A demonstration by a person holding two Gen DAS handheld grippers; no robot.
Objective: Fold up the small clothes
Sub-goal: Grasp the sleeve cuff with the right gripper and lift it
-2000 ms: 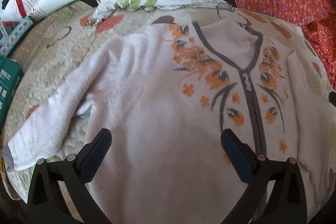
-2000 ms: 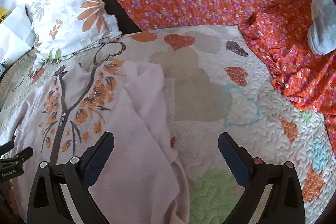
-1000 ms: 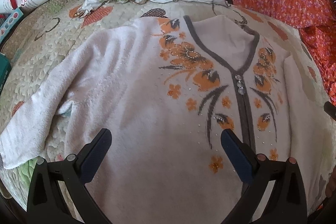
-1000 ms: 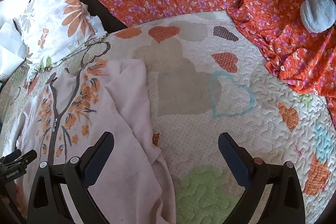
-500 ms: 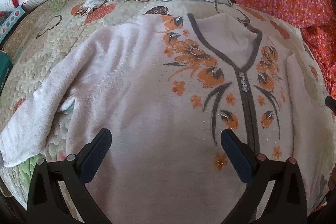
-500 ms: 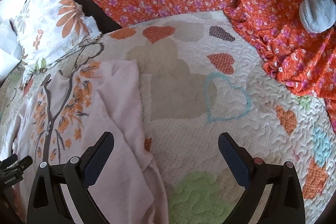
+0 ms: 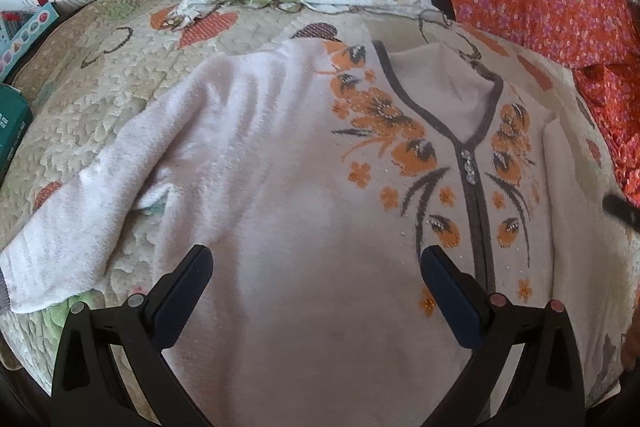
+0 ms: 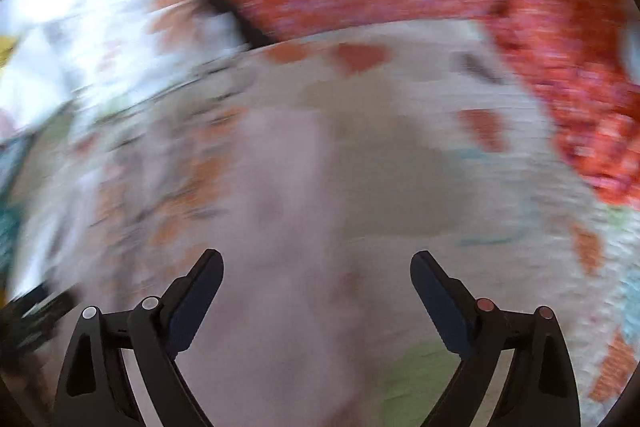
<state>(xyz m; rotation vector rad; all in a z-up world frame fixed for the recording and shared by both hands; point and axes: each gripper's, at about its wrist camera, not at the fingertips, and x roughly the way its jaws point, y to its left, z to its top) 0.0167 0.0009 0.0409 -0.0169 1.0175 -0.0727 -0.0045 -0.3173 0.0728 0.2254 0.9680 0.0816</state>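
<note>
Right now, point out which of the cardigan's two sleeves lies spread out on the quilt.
The sleeve at the left of the left wrist view: it stretches away from the cardigan across the quilt. The other sleeve is folded along the body.

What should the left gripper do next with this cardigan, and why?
Probably lower the left gripper onto the outstretched sleeve and fold it across the cardigan. The cardigan lies flat, front up, on the quilt, that sleeve still sticks out sideways, and the jaws are open and empty. The right gripper, its jaws just closing slightly, holds nothing; its view is blurred.
</note>
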